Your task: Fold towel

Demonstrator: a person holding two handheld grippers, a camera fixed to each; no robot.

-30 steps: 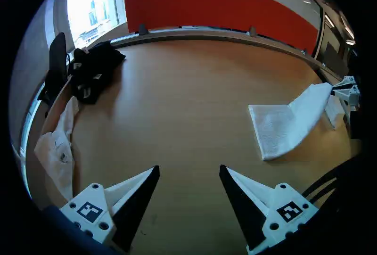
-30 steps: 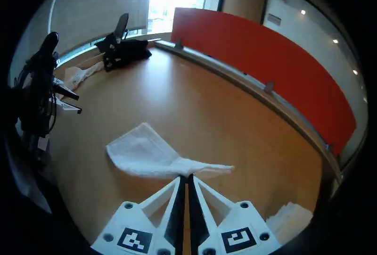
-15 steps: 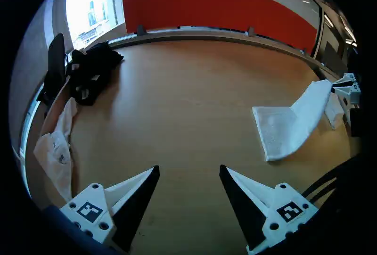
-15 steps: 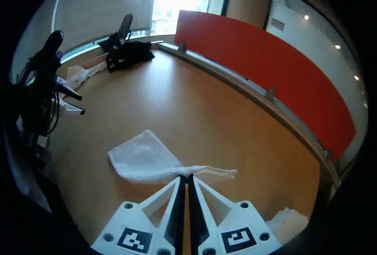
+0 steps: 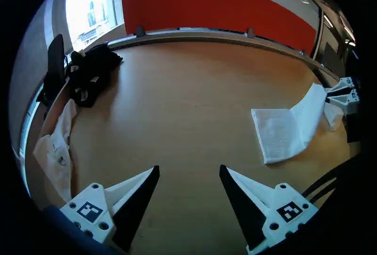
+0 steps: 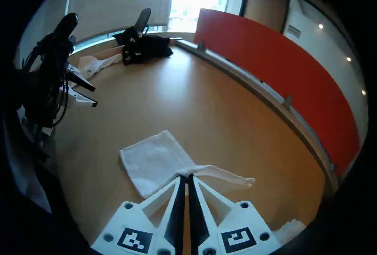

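With my right gripper [image 6: 187, 178] apparently clamped on the lifted edge of the white terry towel [image 6: 150, 160] at lower centre, and my left gripper [image 5: 188, 170] open above the wooden bench [image 5: 188, 90], I'd carry that edge over low, matching corners.

Left gripper view: the towel [image 5: 282, 132] lies on the desk [image 5: 188, 94] at frame right. A bag [image 5: 92, 73] sits upper left, a cloth [image 5: 56, 151] below it at the desk edge. A partition [image 5: 217, 7] stands behind.

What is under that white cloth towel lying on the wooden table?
The white cloth towel lies flat on the brown wooden tabletop, with one end pinched and held up by the right tool. Anything beneath the flat part is covered.
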